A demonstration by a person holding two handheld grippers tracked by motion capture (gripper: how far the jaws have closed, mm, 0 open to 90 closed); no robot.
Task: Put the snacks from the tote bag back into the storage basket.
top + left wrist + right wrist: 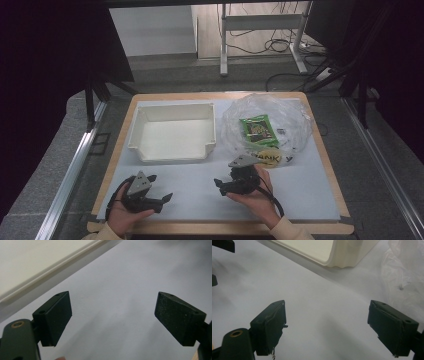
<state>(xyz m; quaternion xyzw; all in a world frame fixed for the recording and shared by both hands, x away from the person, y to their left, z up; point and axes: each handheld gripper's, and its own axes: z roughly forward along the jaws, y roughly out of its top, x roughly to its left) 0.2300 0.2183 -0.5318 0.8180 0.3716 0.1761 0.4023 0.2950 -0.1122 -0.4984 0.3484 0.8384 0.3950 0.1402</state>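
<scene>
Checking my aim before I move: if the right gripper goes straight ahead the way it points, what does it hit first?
Probably the white tray: it sits ahead of the open right gripper across bare mat, though depth is unclear.

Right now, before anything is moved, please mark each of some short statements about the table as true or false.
1. The white bin is empty. True.
2. The green packet lies in the bin. False: it is inside the clear bag, to the right of the bin.
3. Both hand-held grippers are open, left and right. True.
4. The right hand-held gripper holds the bag. False: nothing is between its jaws.
5. The bag is left of the bin. False: it is right of it.
</scene>
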